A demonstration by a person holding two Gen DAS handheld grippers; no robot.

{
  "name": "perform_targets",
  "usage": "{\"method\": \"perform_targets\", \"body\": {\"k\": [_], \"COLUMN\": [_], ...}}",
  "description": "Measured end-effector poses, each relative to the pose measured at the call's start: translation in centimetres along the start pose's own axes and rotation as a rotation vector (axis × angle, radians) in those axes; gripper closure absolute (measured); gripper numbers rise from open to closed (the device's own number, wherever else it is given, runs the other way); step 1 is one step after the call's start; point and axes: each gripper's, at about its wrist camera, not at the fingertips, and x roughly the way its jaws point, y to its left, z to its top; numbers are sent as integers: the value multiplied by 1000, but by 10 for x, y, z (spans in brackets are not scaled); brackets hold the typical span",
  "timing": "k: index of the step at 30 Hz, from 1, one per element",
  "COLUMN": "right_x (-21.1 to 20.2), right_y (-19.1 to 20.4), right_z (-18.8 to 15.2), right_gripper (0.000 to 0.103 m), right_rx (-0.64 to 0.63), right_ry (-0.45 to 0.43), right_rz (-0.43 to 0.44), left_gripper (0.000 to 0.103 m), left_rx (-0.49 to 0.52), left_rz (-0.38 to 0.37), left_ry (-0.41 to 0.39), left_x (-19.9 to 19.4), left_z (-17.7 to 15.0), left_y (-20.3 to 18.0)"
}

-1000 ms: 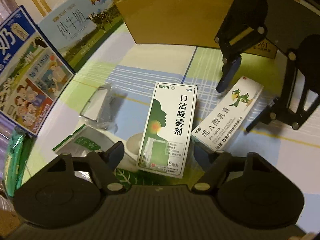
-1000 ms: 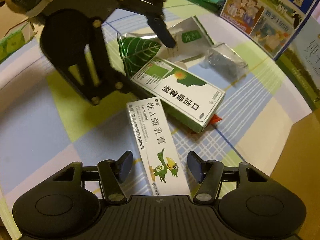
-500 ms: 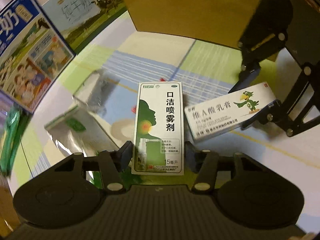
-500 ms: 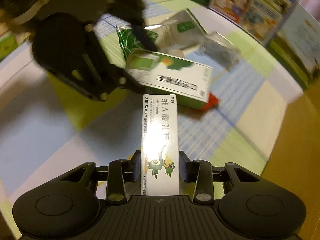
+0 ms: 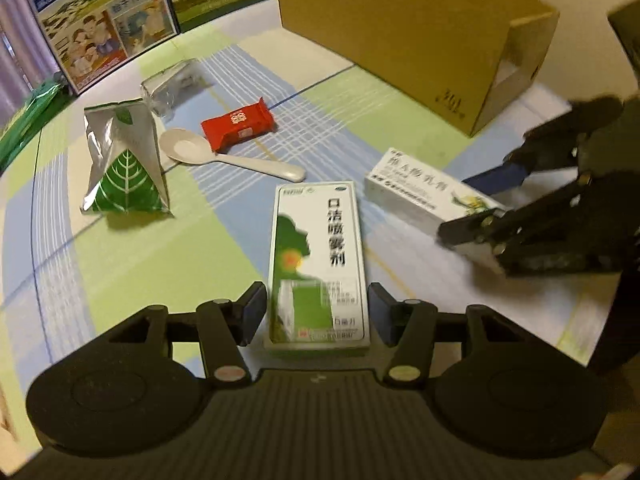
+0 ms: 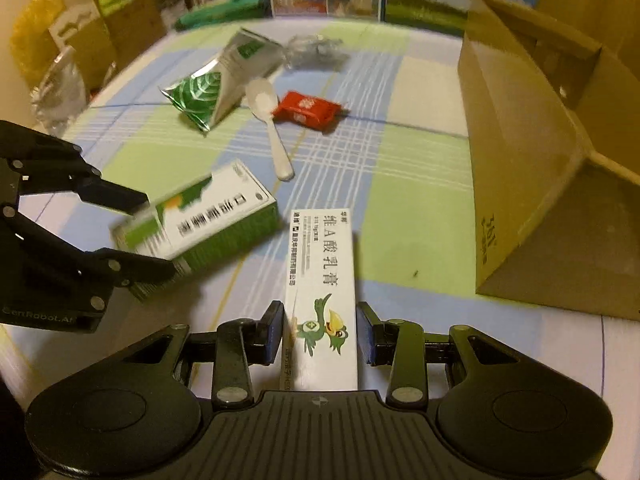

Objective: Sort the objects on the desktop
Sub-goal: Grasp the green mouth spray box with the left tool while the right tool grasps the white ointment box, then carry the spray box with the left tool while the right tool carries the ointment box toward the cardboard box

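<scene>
My left gripper [image 5: 316, 312] is shut on a green-and-white mouth-spray box [image 5: 318, 264], holding it by its near end just above the checked cloth. In the right wrist view that box [image 6: 200, 224] hangs tilted in the left gripper [image 6: 158, 236]. My right gripper [image 6: 322, 332] is shut on a long white cream box with a green bird [image 6: 324, 292]. From the left wrist view, the right gripper [image 5: 456, 206] holds the cream box [image 5: 416, 184] at the right. On the cloth lie a red packet [image 5: 238, 124], a white spoon [image 5: 224, 156], a silver leaf pouch [image 5: 124, 164] and a clear packet [image 5: 172, 82].
An open brown cardboard box [image 6: 528, 160] stands on the right side of the table, close to the cream box. Milk cartons [image 5: 96, 20] line the far edge, with a green bag [image 6: 224, 10] beside them. More bags and boxes [image 6: 80, 40] crowd the far left.
Both grippers closed on their boxes and lifted them back toward me. The red packet and the spoon, hidden under the spray box before, now show.
</scene>
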Motion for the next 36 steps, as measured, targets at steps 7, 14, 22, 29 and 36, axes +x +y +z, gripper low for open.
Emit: {"method": "perform_targets", "body": {"k": [7, 14, 22, 29, 36], "right_x": [-10, -2, 2, 3, 7], "right_y": [0, -6, -6, -7, -4], "right_z": [-35, -40, -40, -40, -35], "right_gripper": [57, 57, 57, 57, 57], "right_rx": [-14, 11, 27, 9, 3], "right_ry": [-101, -165, -196, -205, -209], "right_rz": [3, 10, 13, 10, 14], "left_gripper": [35, 33, 36, 46, 47], "left_rx": [-47, -56, -91, -149, -122], "left_rz": [42, 33, 40, 27, 39], "left_ry": [-128, -145, -148, -134, -124], "left_x": [-3, 10, 20, 25, 29], "left_z": [-15, -18, -15, -12, -12], "left_y": [-7, -6, -5, 4, -3]}}
